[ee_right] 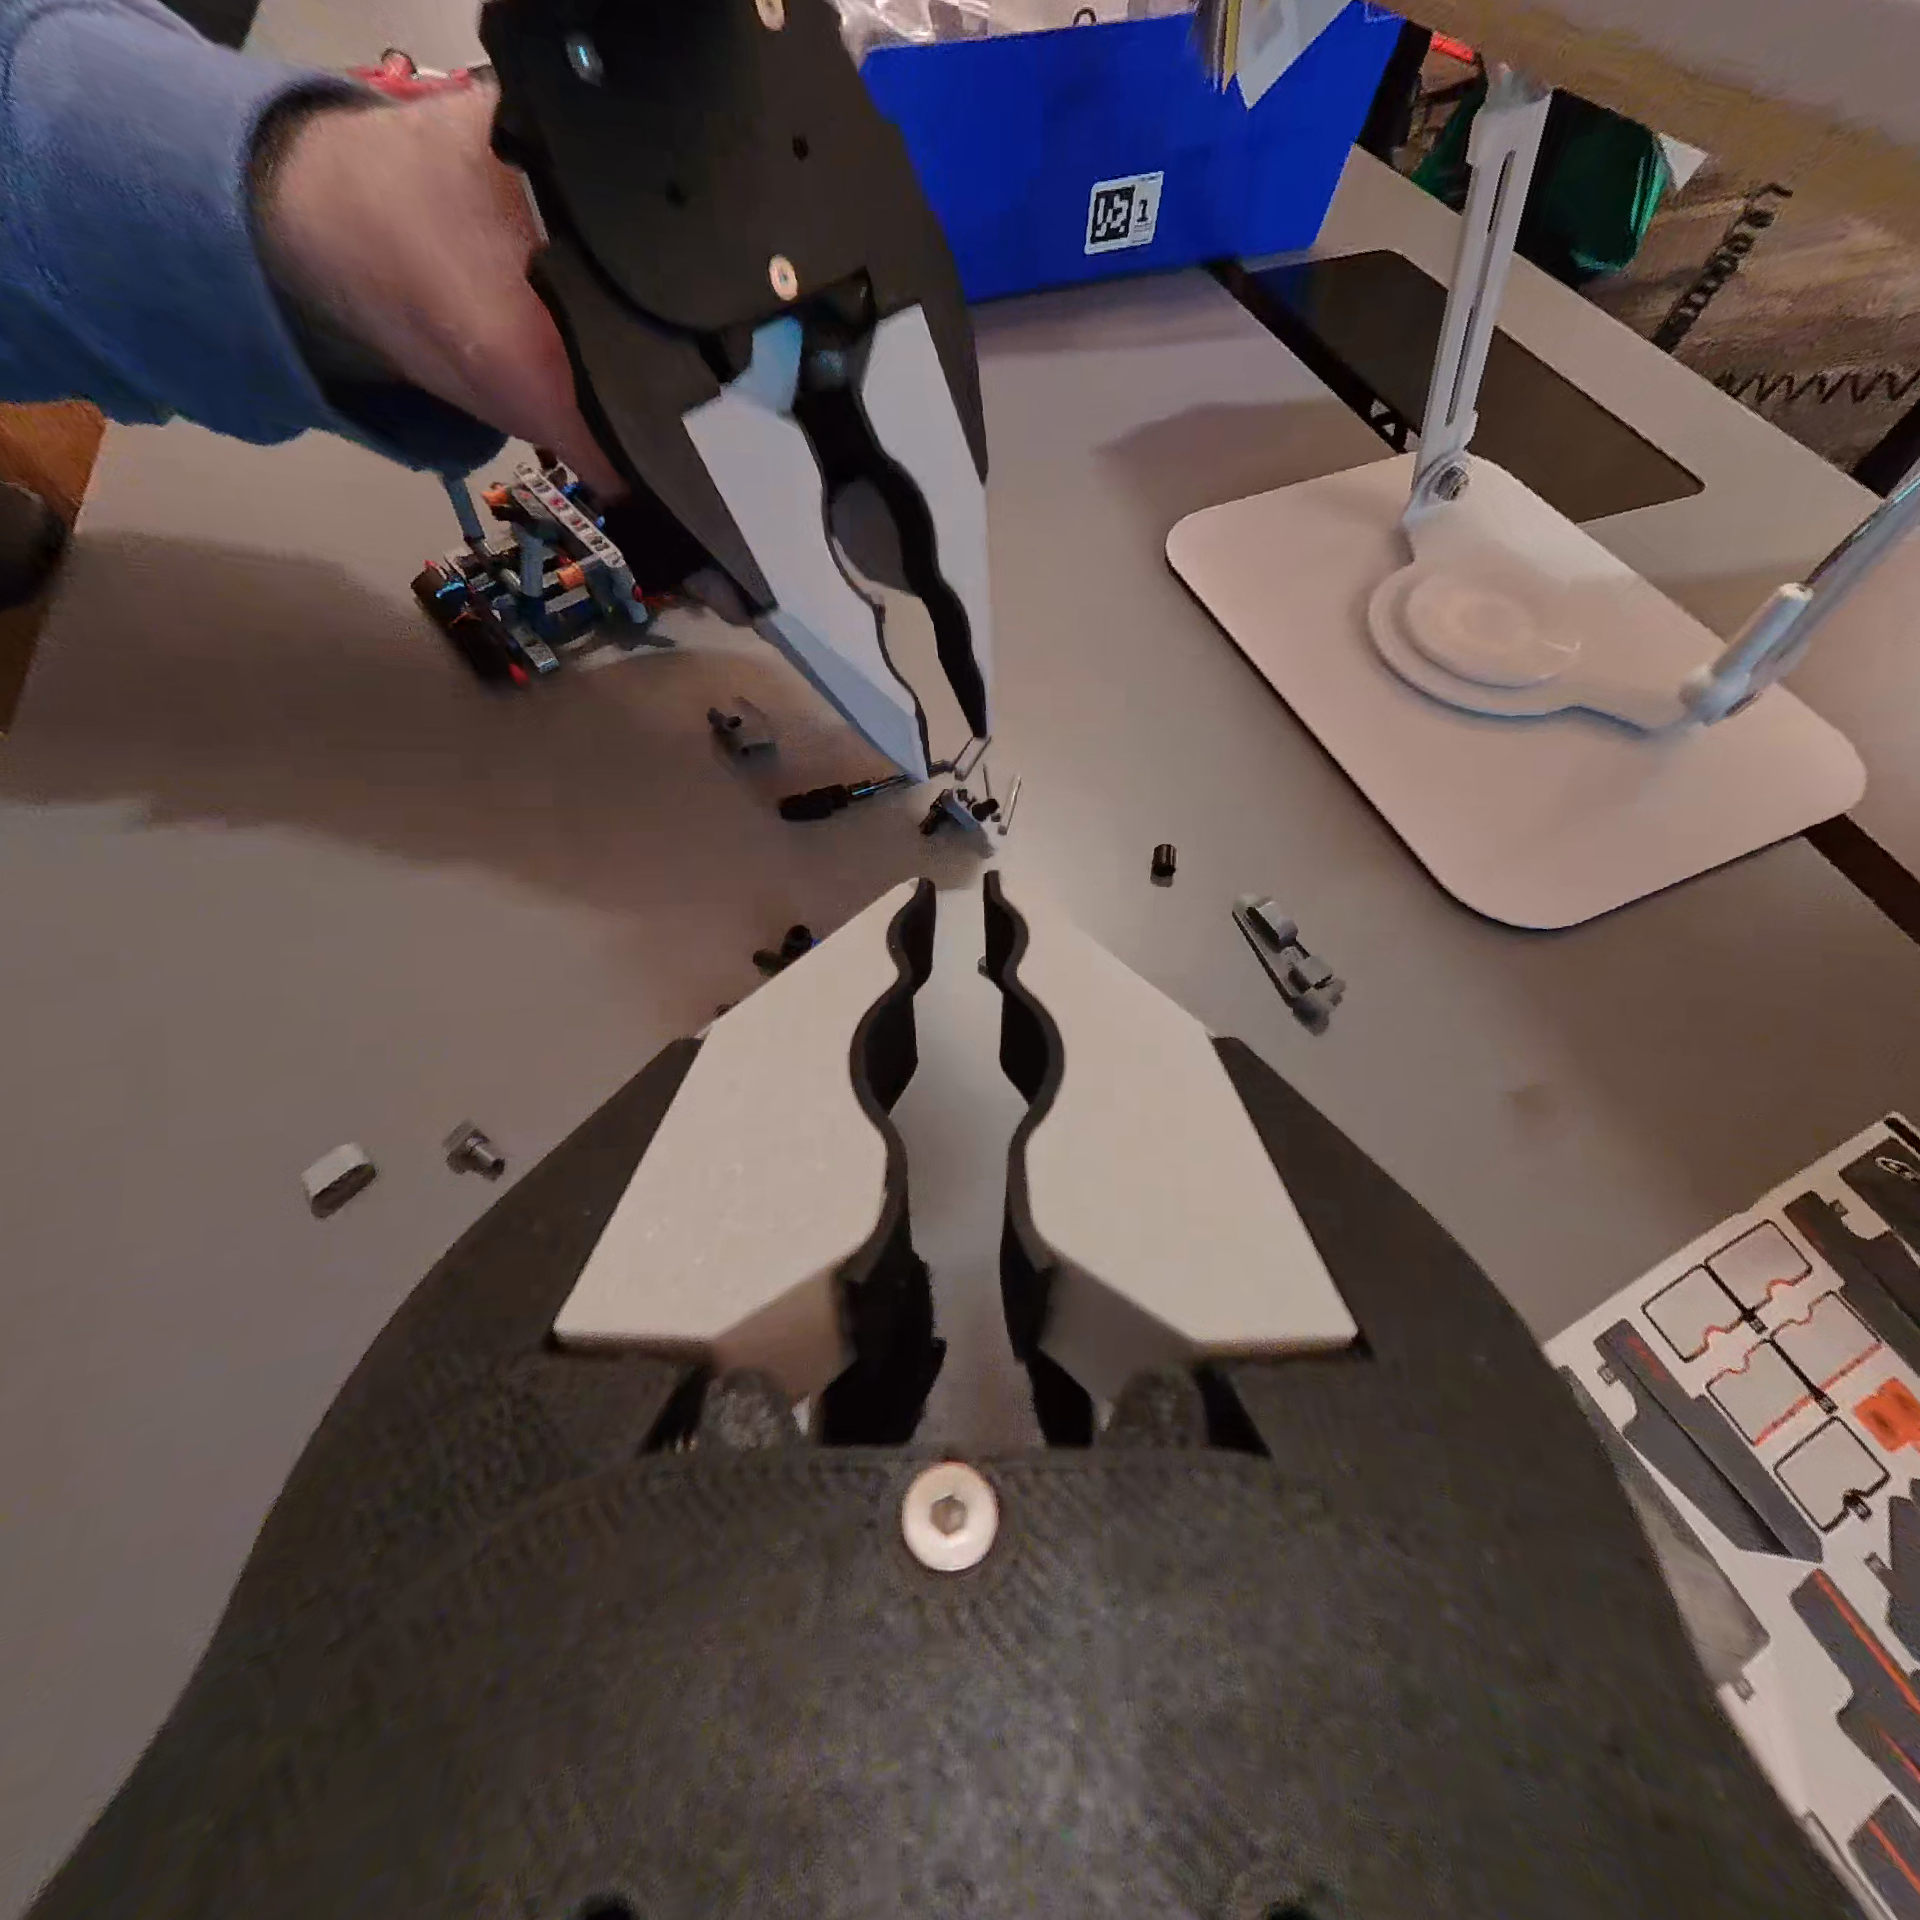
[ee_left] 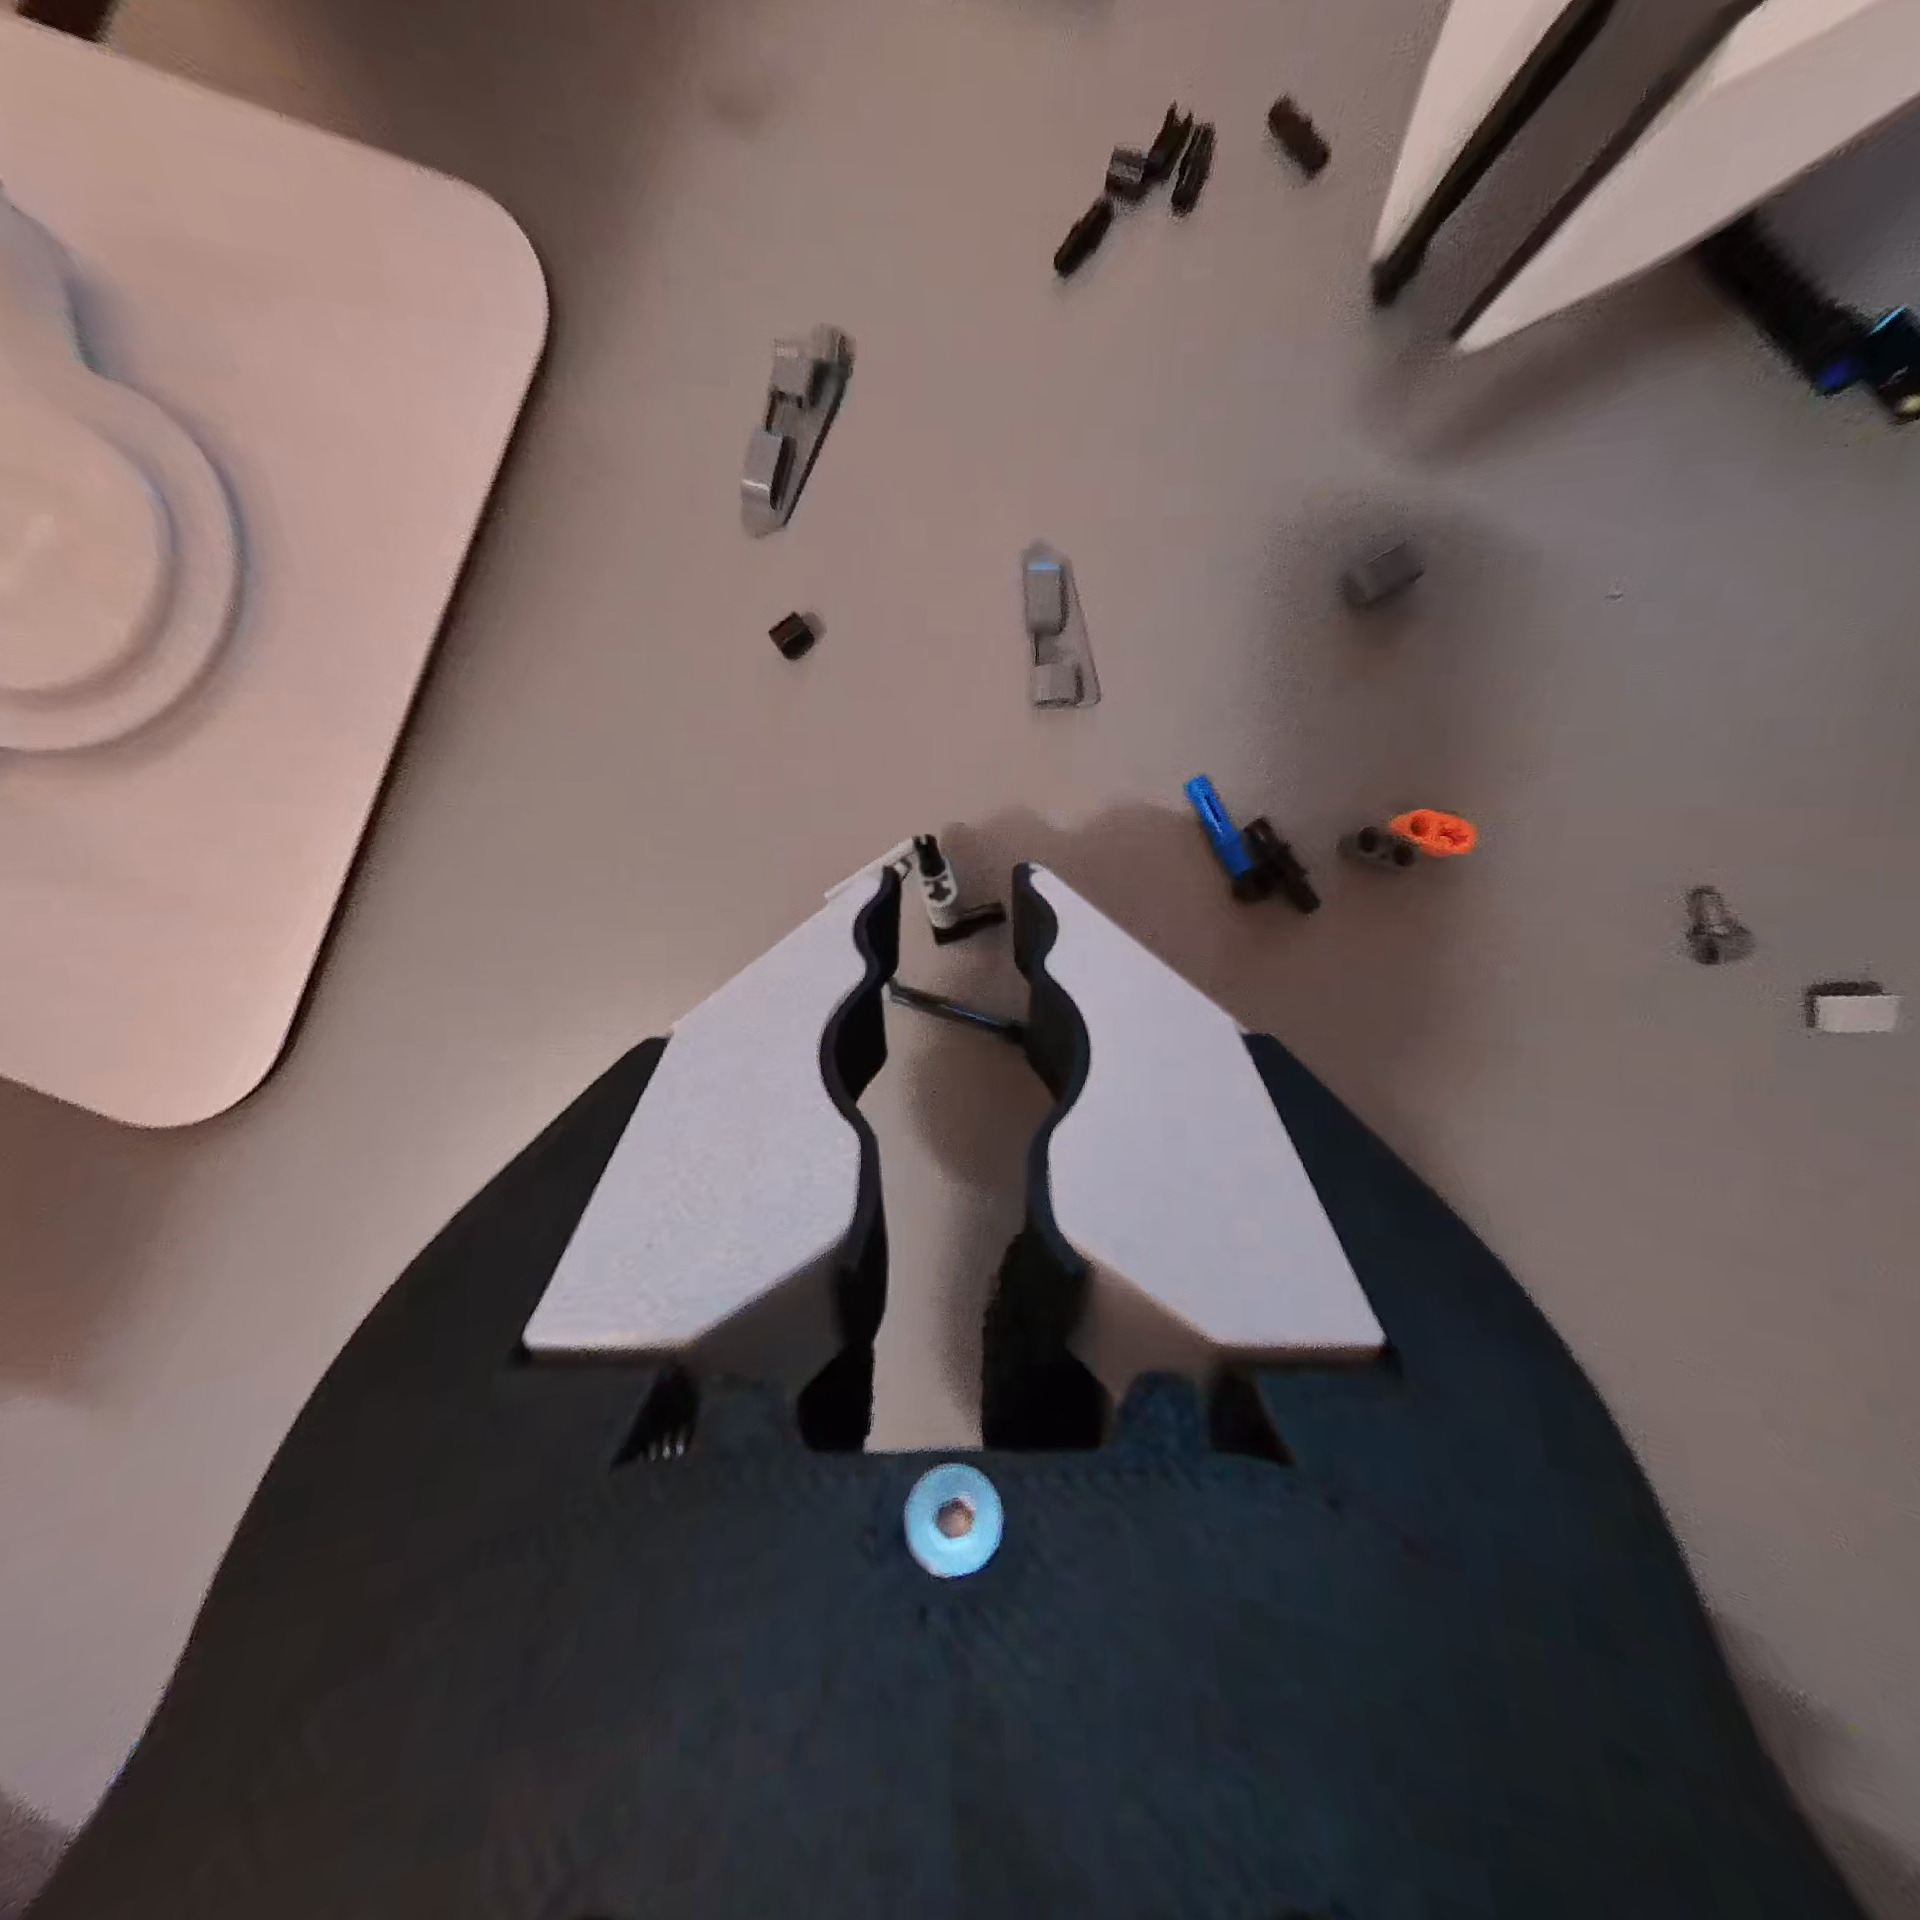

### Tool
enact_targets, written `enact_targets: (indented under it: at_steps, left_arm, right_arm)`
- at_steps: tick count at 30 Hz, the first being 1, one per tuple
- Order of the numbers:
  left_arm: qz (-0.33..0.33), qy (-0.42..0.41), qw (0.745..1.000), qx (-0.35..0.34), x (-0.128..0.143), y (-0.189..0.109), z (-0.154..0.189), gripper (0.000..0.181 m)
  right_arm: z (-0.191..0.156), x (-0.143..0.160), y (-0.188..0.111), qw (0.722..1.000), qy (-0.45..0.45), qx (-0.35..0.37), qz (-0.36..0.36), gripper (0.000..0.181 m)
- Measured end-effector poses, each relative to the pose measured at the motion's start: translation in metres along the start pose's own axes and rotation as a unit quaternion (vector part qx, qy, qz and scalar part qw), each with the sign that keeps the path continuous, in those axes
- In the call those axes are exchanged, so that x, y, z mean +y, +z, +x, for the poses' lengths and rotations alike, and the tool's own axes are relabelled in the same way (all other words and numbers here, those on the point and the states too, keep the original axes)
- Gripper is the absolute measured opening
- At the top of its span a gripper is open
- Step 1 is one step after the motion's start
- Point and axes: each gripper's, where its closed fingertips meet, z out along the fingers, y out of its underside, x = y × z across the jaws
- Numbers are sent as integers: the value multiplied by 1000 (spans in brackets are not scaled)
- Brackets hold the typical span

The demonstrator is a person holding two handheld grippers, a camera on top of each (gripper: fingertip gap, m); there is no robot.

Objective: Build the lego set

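My left gripper [ee_left: 951,883] is open just above the table. A small white-and-black lego piece [ee_left: 943,896] lies on the table between its fingertips, and neither pad presses on it. A thin black axle [ee_left: 951,1011] lies farther back under the fingers. The right wrist view shows the left gripper [ee_right: 951,750] from the front, its tips apart just over the same piece [ee_right: 961,810]. My right gripper [ee_right: 958,883] is a little open with nothing between its tips, just short of that piece. A partly built lego model [ee_right: 530,582] stands behind the left gripper.
Loose grey pieces [ee_left: 795,426] [ee_left: 1055,629], a blue pin [ee_left: 1214,821], an orange piece [ee_left: 1439,831] and black pieces [ee_left: 1143,177] lie scattered. A white stand base [ee_right: 1507,665], a blue bin [ee_right: 1091,135] and a printed sheet [ee_right: 1787,1403] border the work area. A hand in a blue sleeve [ee_right: 156,208] holds the left gripper. There is about 10 cm between the tips of the two grippers. The thin black axle [ee_left: 951,1011] lies some 4 cm from my left tips, 15 cm from my right tips.
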Motion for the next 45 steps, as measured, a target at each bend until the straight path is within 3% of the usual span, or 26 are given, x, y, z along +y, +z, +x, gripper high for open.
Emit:
enact_targets:
  at_steps: [5,7,11,13,15,18,20,22,25,28,33,37,45]
  left_arm:
    - [-49,-5,999,-8,12,22,0,17]
    - [-44,-12,999,-19,11,24,-4,6]
    - [-27,-26,999,-21,6,20,-5,5]
    - [32,-64,997,-7,-9,5,-5,5]
    - [138,-133,981,40,-36,-22,-1,5]
    - [337,-208,904,163,-79,-82,17,5]
    - [407,-214,868,187,-88,-108,26,5]
    - [448,-224,840,207,-92,-125,35,5]
    - [459,-261,821,218,-91,-132,46,5]
    - [468,-279,799,256,-95,-140,60,5]
    - [484,-301,770,286,-94,-151,71,5]
    - [503,-318,743,307,-91,-161,77,5]
    - [521,-302,755,259,-83,-178,82,5]
  right_arm:
    - [-2,0,1,1000,-8,3,-2,6]
    - [-2,0,-1,1000,-9,3,-3,6]
    - [-2,-3,-7,1000,-11,5,4,4]
    - [-4,-10,-10,1000,-7,6,17,6]
    - [-7,-20,-10,999,-7,13,30,13]
    - [-20,-43,-8,997,21,16,67,19]
    - [-32,-64,-10,992,54,2,115,22]
    - [-41,-81,-16,988,23,37,150,26]
    - [-56,-106,-24,970,-108,134,172,16]
    - [-64,-112,-16,954,-192,188,137,14]
    - [-73,-121,-20,922,-270,252,116,3]
    - [-84,-127,-22,907,-311,265,105,1]
    - [-97,-138,-19,896,-341,273,83,0]
